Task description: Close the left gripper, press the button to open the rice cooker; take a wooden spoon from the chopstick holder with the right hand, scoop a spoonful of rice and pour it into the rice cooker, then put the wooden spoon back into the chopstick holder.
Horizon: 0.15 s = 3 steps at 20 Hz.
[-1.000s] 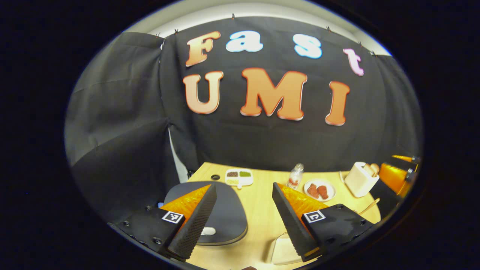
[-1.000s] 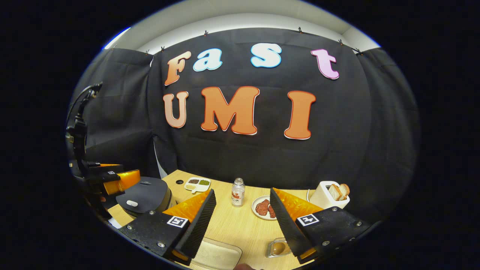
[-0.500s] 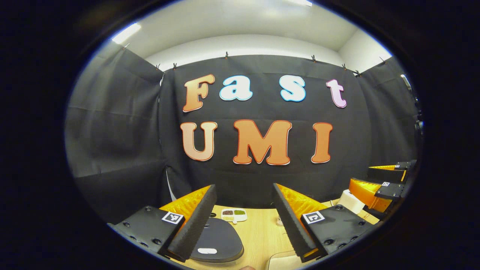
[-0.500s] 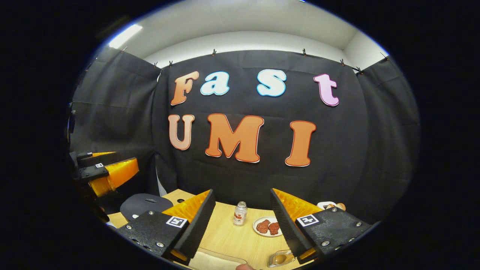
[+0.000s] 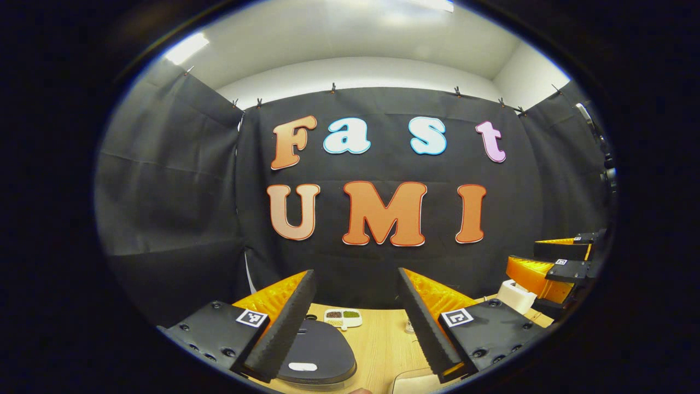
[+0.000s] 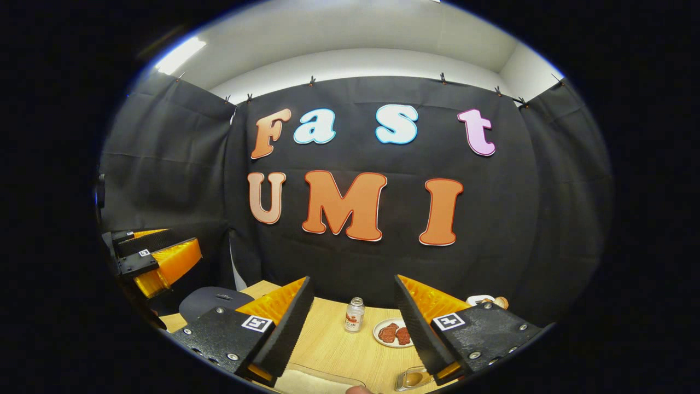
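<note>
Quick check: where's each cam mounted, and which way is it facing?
Left gripper view: rides the left tool, facing the booth wall over the table; its open fingers frame the closed rice cooker; the right tool shows far right.
Right gripper view: rides the right tool, facing the same wall; its open fingers frame a bottle and plate; the left tool shows far left.
Shared: table, rice cooker, wall.

a pretend kitchen set up in a booth: black cloth walls (image 6: pixel 164 164) hang on clips around a wooden table (image 6: pixel 333 345) with a rice cooker (image 5: pixel 320 355), toaster (image 5: pixel 514 295) and plate of food (image 6: pixel 392 332).
</note>
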{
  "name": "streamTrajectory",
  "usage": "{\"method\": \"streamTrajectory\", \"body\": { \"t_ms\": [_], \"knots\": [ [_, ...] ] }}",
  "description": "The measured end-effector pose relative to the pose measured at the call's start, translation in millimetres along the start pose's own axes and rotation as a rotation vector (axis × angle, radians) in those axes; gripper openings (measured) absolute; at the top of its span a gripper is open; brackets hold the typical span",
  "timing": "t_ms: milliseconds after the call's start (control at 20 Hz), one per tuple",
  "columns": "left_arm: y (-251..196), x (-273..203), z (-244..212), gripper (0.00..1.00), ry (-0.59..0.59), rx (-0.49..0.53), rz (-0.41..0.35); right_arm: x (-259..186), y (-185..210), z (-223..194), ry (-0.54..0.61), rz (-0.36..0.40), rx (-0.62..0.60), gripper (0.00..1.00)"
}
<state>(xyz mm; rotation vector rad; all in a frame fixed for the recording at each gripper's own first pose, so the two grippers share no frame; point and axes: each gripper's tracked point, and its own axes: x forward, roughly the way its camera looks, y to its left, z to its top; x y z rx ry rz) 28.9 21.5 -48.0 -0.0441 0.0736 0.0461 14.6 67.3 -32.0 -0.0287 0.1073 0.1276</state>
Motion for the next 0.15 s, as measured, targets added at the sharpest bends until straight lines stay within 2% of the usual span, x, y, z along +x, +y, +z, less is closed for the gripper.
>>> {"method": "streamTrajectory", "body": {
  "t_ms": [150],
  "knots": [
    [-2.4,-1.4,4.6,1.0,-0.016,0.006,-0.003,0.4,1.1,1.6,-0.008,0.003,0.007,0.92]
  ]
}}
